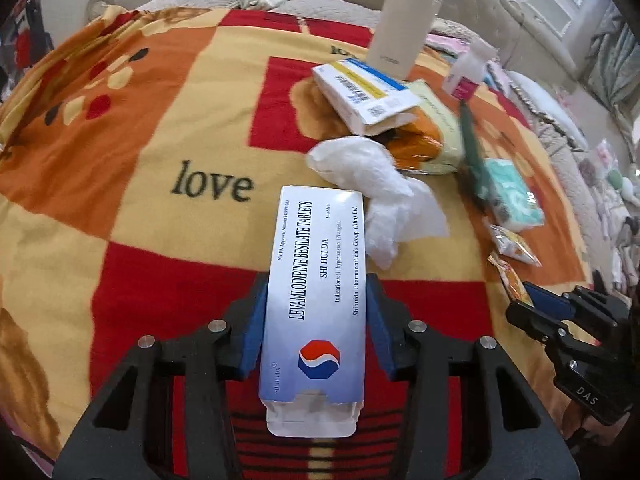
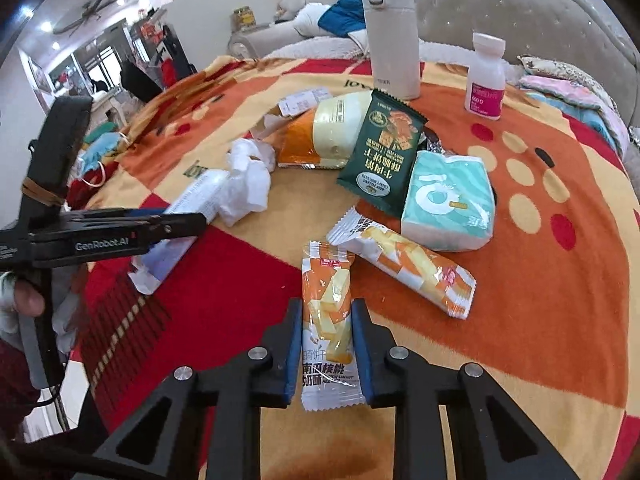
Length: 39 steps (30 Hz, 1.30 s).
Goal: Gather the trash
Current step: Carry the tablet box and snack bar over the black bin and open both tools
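Nearest the lens in the left wrist view, the left gripper (image 1: 316,304) was clenched on the tablet carton (image 1: 316,292), its blue pads pressing the long sides at lower centre of the frame, an end flap hanging open toward the camera; in the right wrist view the right gripper (image 2: 326,344) was likewise clamped on the biscuit wrapper (image 2: 328,320) at lower centre, pads squeezing its narrow edges; both pieces lay low over the blanket (image 1: 120,140), a patchwork of red, orange and cream that filled most of each frame and bore the word "love" at centre left of the left view; the carton looked light, stiff and probably empty, likely to crush if pinched hard, so its long edges seemed the right hold; the wrapper seemed feather-light, crinkly and slick, best taken across its width; at upper centre of the right view stood a white flask (image 2: 394,36), to its right a pill bottle (image 2: 485,76); below these lay a tissue pack (image 2: 450,200), a green biscuit packet (image 2: 380,152), a second orange wrapper (image 2: 404,260) and a crumpled tissue (image 2: 248,180); the carton read "LEVAMLODIPINE BESILATE TABLETS" and "SHI HUI DA"; the left gripper's side read "GenRobot.AI".
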{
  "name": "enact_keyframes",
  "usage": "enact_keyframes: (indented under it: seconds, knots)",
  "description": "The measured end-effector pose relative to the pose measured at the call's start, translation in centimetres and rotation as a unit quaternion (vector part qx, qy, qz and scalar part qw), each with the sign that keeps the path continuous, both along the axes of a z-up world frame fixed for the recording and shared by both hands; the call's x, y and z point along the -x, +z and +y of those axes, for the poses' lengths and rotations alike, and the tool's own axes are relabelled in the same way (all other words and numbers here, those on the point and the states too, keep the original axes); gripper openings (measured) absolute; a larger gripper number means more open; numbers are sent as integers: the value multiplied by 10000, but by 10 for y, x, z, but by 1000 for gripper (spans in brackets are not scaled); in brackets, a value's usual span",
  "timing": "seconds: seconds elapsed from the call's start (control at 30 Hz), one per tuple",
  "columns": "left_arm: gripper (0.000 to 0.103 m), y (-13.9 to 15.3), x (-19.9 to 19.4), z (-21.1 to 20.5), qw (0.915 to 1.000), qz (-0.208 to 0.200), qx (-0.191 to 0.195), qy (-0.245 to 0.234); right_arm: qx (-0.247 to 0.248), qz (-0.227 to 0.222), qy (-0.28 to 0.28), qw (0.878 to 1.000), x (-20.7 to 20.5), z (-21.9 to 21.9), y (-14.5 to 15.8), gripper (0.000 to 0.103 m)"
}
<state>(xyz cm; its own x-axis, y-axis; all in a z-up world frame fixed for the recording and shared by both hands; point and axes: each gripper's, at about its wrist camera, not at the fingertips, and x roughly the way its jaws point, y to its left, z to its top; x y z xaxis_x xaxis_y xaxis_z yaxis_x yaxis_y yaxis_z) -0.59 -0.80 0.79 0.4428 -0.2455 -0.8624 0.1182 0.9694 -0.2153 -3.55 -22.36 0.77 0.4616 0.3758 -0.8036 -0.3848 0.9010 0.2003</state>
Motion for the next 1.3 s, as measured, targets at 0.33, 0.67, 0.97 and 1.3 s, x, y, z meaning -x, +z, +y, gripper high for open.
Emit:
enact_keyframes:
  seconds: [0.33, 0.67, 0.97, 1.3]
  knots:
    - [44, 37, 30, -54, 9966, -338, 359, -653, -57, -294, -240, 9993, 35, -38, 27, 22]
    - [44, 43, 40, -150, 9878, -448, 261, -1466, 73, -476, -1039, 9934, 69, -112, 39, 23]
    - [44, 47, 52, -236, 9744, -568, 208, -2165, 142, -493, -1909, 9803, 96, -192, 43, 23]
    - [44, 45, 64, -323, 9563, -543, 267, -2860, 334, -396, -2864, 9567, 129, -279, 36, 23]
